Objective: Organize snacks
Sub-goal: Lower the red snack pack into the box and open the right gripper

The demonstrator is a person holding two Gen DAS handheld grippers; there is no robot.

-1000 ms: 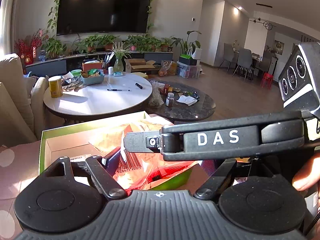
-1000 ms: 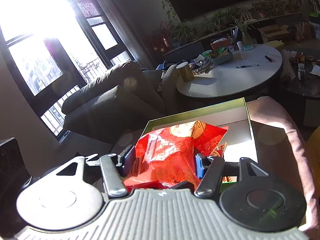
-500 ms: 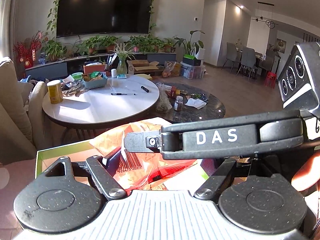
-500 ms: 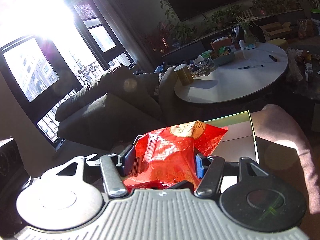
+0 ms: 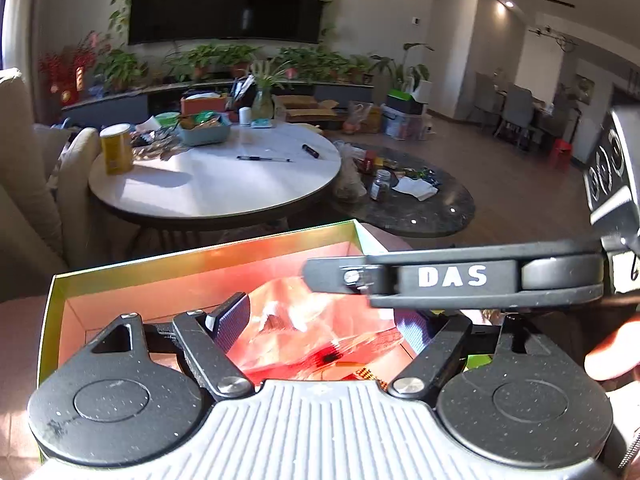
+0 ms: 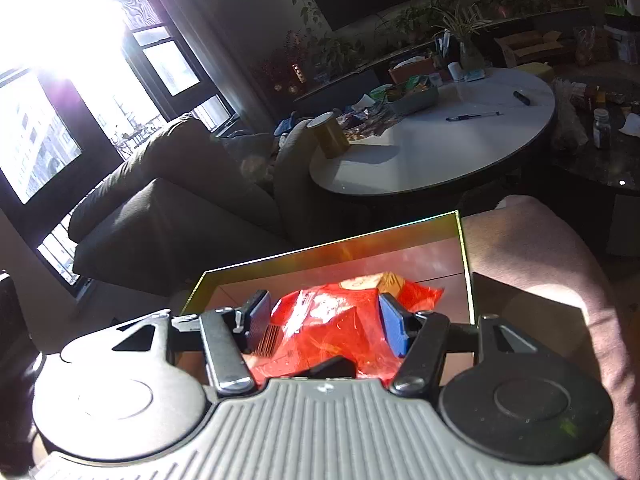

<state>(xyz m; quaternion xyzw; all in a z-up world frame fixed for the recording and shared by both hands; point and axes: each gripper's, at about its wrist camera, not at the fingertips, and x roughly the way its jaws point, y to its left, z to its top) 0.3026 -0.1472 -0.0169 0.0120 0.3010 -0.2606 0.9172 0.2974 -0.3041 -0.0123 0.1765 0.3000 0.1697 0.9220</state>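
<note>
A green-rimmed cardboard box [image 5: 192, 258] lies open on a pink cushioned surface; it also shows in the right wrist view [image 6: 332, 246]. My right gripper [image 6: 326, 318] is shut on a red snack bag [image 6: 332, 326] and holds it low inside the box. My left gripper [image 5: 320, 326] has its blue pads wide apart on either side of the same red bag [image 5: 312, 328] in the left wrist view, not squeezing it. The right gripper's black body marked DAS [image 5: 452, 276] crosses in front of the left camera.
A round white table [image 5: 216, 184] with a yellow can [image 5: 116, 148], pens and a teal tray stands beyond the box. A dark low table [image 5: 416, 208] with jars is to its right. A sofa [image 6: 168, 208] lies left. The pink cushion [image 6: 532, 256] surrounds the box.
Both grippers have come down with the red bag into the box. The left gripper's pads have spread apart and let go of the bag; the right gripper still holds it.
</note>
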